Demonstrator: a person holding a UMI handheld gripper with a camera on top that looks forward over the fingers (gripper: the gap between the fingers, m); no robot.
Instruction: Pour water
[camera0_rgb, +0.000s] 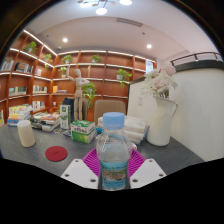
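Two pink pads (92, 160) of the claw (113, 172) clench the upright bottle (114, 150) above the grey surface (30, 158), held vertical, I judge, so no water spills before pouring.

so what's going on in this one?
A person's handheld gripper is at a clear plastic water bottle with a blue cap, which stands upright on the grey table. The bottle sits between the two pink-padded fingers, which look closed against its sides. No pouring yet. Beyond it are a white cup, a red lid, some boxes and a white vase.
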